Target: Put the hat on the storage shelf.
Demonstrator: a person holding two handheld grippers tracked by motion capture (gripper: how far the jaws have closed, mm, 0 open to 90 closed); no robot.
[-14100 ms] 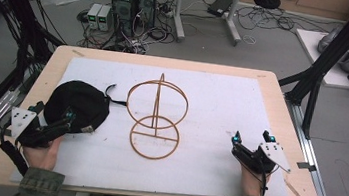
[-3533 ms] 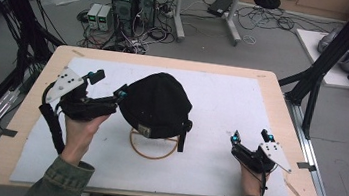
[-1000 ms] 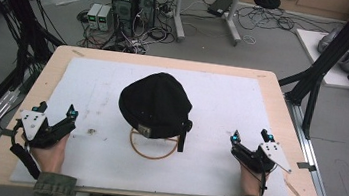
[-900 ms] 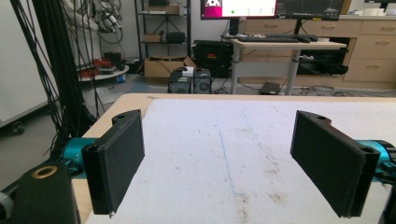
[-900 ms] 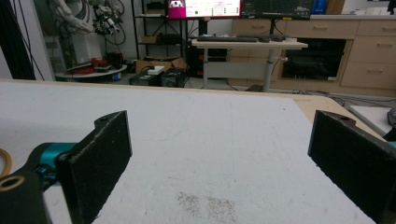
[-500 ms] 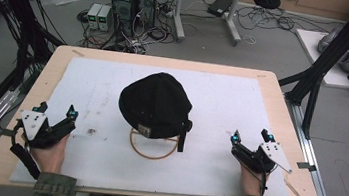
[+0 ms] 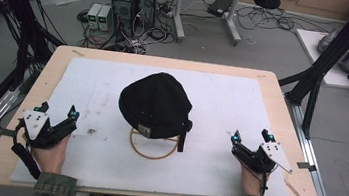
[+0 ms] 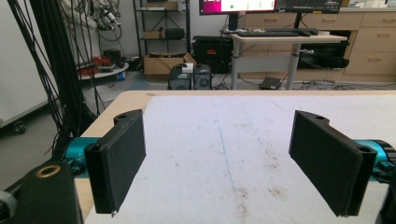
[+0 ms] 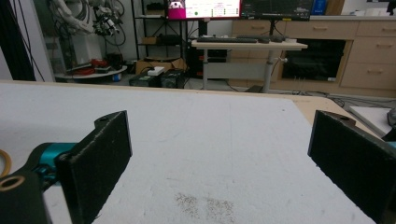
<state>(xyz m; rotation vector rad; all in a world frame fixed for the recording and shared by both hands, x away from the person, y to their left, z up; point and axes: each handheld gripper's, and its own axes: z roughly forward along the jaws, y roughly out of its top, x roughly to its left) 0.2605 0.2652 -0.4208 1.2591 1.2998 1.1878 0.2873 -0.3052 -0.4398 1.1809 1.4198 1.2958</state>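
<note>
Since the first frame, the black cap (image 7: 155,103) has gone from lying by your left hand to sitting on top of the wire stand (image 7: 152,144), and your left gripper (image 7: 56,112) has come back from beside the cap to the near left part of the table (image 7: 274,90). You now have the cap at the middle of the white mat (image 7: 232,105), draped over the stand so that just the stand's bottom ring shows under its near edge. Its crown faces up, and its long axis runs roughly from the far side toward you, with the small label at the near edge and a strap hanging down at the near right. Your left gripper rests on the mat well apart from the cap, jaws wide apart with nothing between them. Your right gripper (image 7: 250,137) rests at the near right, also well apart from the cap, jaws spread and empty.
</note>
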